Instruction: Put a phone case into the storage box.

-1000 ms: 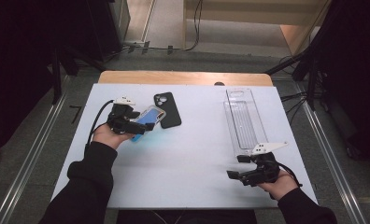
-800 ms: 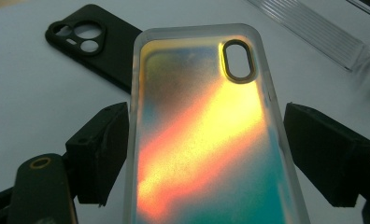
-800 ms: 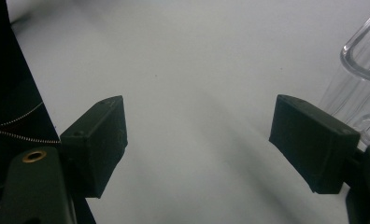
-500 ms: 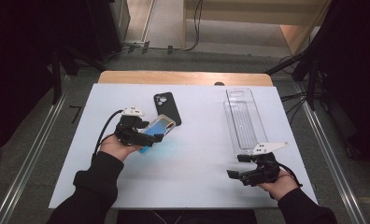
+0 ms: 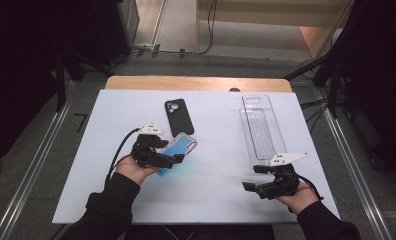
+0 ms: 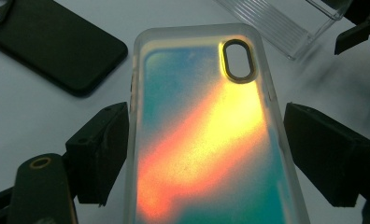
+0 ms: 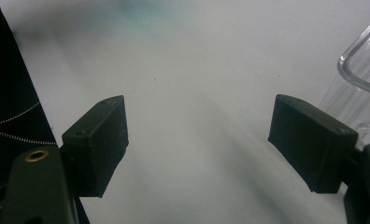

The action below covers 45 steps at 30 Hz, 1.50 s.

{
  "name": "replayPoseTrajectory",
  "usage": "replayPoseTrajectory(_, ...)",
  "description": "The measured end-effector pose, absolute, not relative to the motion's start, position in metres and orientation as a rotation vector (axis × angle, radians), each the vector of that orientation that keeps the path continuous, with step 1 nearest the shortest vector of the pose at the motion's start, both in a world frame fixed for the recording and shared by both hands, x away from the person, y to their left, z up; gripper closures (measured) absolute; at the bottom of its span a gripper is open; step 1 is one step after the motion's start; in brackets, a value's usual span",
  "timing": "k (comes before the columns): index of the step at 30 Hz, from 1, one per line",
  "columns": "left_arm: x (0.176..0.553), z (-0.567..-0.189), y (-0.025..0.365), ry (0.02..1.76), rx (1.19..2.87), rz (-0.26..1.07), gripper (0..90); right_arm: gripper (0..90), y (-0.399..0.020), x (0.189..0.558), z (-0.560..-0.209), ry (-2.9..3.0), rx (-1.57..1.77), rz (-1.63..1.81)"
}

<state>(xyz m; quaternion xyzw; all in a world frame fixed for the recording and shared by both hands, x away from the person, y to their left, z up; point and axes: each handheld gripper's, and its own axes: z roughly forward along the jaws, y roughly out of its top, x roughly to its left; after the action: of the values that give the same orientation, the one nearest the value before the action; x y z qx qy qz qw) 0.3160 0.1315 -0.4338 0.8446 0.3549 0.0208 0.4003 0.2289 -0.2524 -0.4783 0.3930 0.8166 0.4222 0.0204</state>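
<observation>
1. I have the left gripper (image 5: 178,159) left of centre in the high view, its jaws clasped across the width of the iridescent phone case (image 6: 206,135). In the left gripper view the case runs up the middle of the frame, camera cut-out toward the top, one pad (image 6: 106,144) against its left edge and the other close by its right edge.
2. The case sits just off the white table (image 5: 211,200), its far end near the black phone case (image 5: 178,116) lying flat above it in the high view.
3. My right gripper (image 5: 253,180) waits at the lower right of the high view, jaws spread and empty, beside the near end of the clear plastic tray (image 5: 260,127).
4. As I judge it, the step is carrying the case across toward the tray. I want to keep it level, since a soft shell can bow or twist out of a sideways pinch.
5. I should avoid squeezing harder; the walls flex.
6. I would steer clear of the black case and approach the tray's open end squarely.
</observation>
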Motion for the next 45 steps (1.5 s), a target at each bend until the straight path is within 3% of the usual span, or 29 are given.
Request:
replayPoseTrajectory(18,0.295,-0.445,0.115,0.944,2.022,0.151,17.5,17.8,-0.241,0.232,-0.469,2.522,1.267,1.351)
replayPoseTrajectory(45,0.276,-0.465,0.097,0.879,1.857,0.370,17.5,17.3,-0.206,0.257,-0.437,2.379,1.423,1.489)
